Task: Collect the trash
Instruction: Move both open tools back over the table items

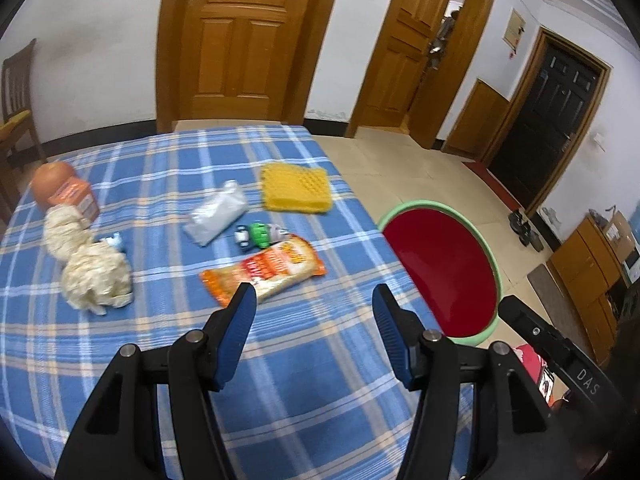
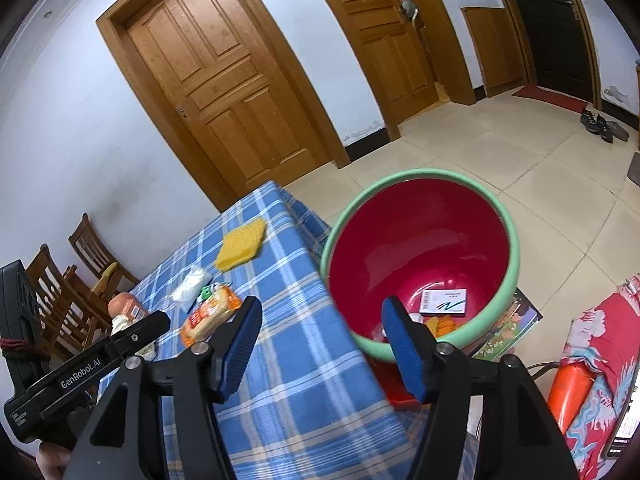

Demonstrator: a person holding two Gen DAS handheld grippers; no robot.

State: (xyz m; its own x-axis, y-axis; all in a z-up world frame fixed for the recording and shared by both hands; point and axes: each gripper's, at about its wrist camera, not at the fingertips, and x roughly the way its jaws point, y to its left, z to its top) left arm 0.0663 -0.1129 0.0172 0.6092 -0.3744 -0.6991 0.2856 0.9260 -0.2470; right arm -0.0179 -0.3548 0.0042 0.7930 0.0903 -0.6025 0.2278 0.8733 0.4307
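My left gripper (image 1: pixel 314 296) is open and empty above the blue plaid table (image 1: pixel 304 360), just short of an orange snack packet (image 1: pixel 266 270). Beyond it lie a small green and white wrapper (image 1: pixel 258 234), a clear plastic bag (image 1: pixel 218 212), a yellow sponge (image 1: pixel 296 188), crumpled cream paper (image 1: pixel 92 268) and an orange carton (image 1: pixel 74 196). My right gripper (image 2: pixel 320 308) is open and empty at the table's right edge, next to the red basin with a green rim (image 2: pixel 420 240). A white card (image 2: pixel 444 302) and an orange scrap (image 2: pixel 438 325) lie inside the basin.
The basin (image 1: pixel 440 268) stands on the floor off the table's right edge. Wooden chairs (image 2: pixel 60 280) stand to the left. Wooden doors (image 1: pixel 240 40) are behind. A red patterned cloth (image 2: pixel 600 360) and an orange object (image 2: pixel 568 392) are at the right.
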